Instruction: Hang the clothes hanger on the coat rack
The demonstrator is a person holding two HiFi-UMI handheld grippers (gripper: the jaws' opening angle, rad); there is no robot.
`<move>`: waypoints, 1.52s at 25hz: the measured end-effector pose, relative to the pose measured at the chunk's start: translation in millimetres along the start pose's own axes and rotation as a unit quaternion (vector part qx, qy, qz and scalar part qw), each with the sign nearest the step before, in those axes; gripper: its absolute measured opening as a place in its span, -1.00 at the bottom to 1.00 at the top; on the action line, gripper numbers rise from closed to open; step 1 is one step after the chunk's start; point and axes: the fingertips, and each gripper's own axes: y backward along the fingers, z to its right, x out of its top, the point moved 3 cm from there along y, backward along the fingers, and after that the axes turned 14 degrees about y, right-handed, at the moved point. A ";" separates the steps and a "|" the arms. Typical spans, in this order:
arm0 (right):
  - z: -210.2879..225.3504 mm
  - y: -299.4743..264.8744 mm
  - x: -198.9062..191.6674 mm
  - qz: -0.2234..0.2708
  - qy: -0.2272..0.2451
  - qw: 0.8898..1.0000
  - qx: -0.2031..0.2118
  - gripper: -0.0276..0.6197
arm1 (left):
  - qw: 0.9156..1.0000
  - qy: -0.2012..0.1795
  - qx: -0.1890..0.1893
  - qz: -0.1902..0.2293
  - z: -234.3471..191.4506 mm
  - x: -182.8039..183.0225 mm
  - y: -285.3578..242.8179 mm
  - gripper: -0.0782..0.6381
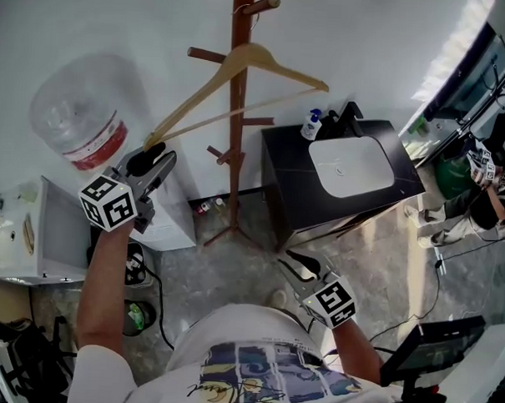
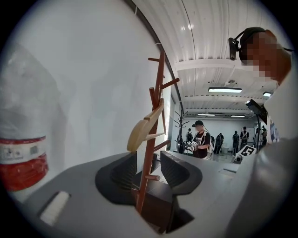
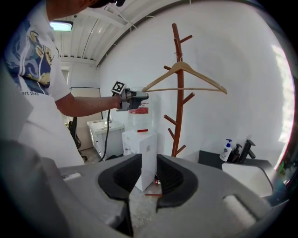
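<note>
A pale wooden clothes hanger [image 1: 275, 68] hangs by its hook from an upper peg of the reddish-brown coat rack [image 1: 235, 154], tilted so that its left end is low. My left gripper [image 1: 158, 163] is just below that left end and points level at the rack. In the left gripper view the hanger's end [image 2: 142, 128] sits above the jaws, which stand apart with nothing pressed between them [image 2: 150, 172]. The right gripper view shows the hanger [image 3: 184, 69], the rack [image 3: 178, 116] and the left gripper [image 3: 142, 96] from the side. My right gripper [image 1: 293, 263] is low, open and empty [image 3: 149, 174].
A water bottle [image 1: 81, 118] stands on a white dispenser [image 1: 173, 210] left of the rack. A black cabinet [image 1: 279, 173] with a white sink [image 1: 346, 163] and a soap bottle [image 1: 311, 124] stands to the right. Several people stand far off [image 2: 201, 139].
</note>
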 end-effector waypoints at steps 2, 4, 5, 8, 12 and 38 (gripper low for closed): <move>-0.6 -0.7 0.7 0.001 0.000 1.000 0.001 -0.60 | 1.000 0.002 0.013 -0.001 -4.6 -7.4 8.0 -0.31; -1.9 -1.9 1.0 0.004 0.000 1.000 0.001 -0.60 | 1.000 0.005 0.027 -0.001 -9.5 -15.3 16.6 -0.29; -2.8 -2.3 0.4 0.002 0.000 1.000 0.002 -0.60 | 0.999 0.007 0.035 -0.001 -11.6 -19.3 21.4 -0.28; -4.3 -4.0 0.9 0.000 0.000 1.000 0.004 -0.60 | 0.998 0.007 0.056 -0.002 -12.1 -32.2 35.5 -0.29; -7.6 -3.5 1.5 -0.004 0.001 1.000 0.004 -0.60 | 0.998 0.020 0.063 -0.015 2.8 -69.5 46.0 -0.33; -79.5 -4.2 35.1 0.021 0.025 0.999 -0.020 -0.86 | 0.980 -0.013 -0.113 -0.164 196.2 -214.2 75.3 -0.65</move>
